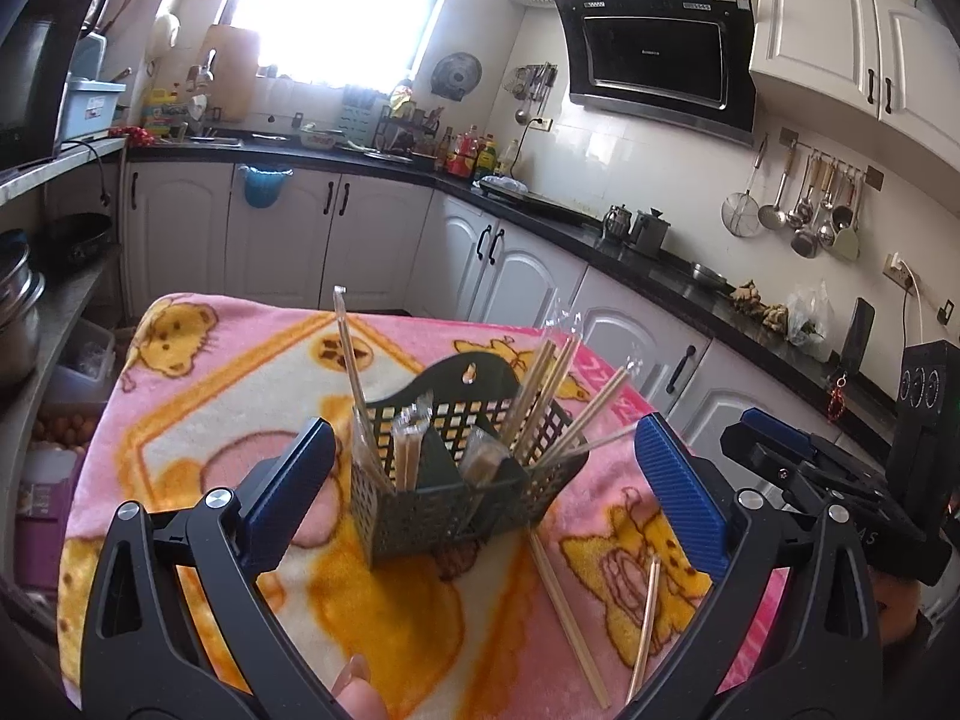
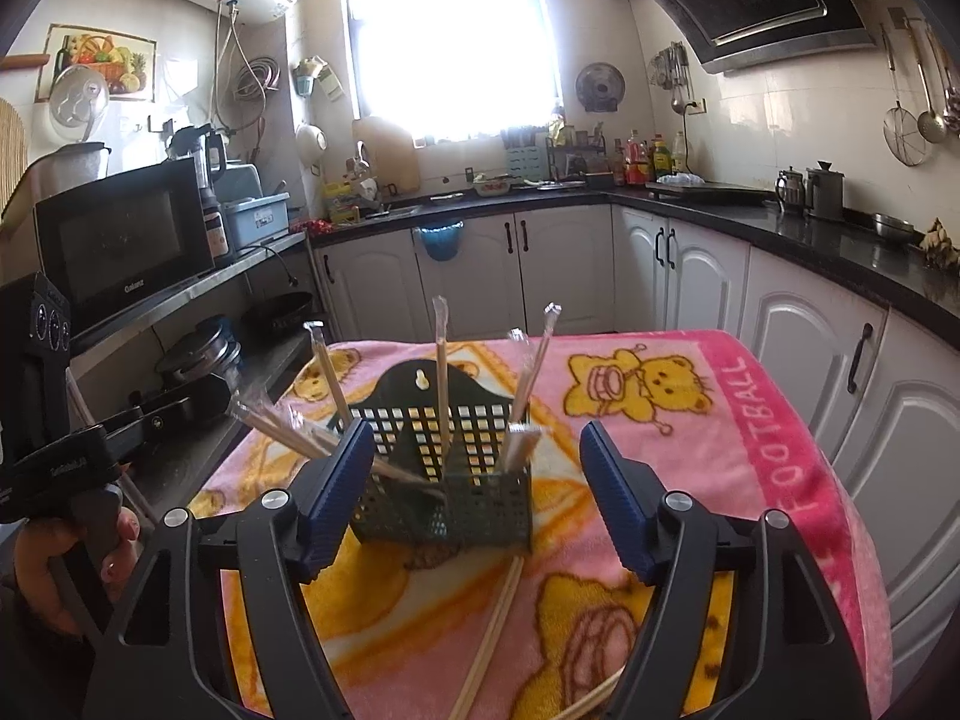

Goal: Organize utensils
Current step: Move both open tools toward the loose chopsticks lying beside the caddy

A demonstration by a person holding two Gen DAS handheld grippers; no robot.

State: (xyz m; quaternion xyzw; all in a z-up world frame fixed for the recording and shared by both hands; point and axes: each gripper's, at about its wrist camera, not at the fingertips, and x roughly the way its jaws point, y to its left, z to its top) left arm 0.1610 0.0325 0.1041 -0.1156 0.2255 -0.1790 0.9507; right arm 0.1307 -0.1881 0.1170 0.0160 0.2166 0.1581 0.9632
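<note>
Nearest to us, our left gripper had its blue-padded jaws spread wide with nothing between the pads, and our right gripper was held the same way, jaws apart and empty. Both hung above a table covered by a pink and yellow bear-print blanket. Just below the grippers, on the blanket, we saw two wrapped pairs of loose chopsticks lying in front of the basket, one long and straight, the other angled beside it; the right wrist view showed the same loose pairs running toward us.

Between the fingers of each gripper stood the dark green lattice utensil basket, upright on the blanket and divided into compartments. Several wrapped chopsticks stood in it, some upright, others leaning outward over its rim. In the right wrist view a bundle leaned out toward the left side.

Farther off we saw white cabinets under a black counter, and a bright window behind.
</note>
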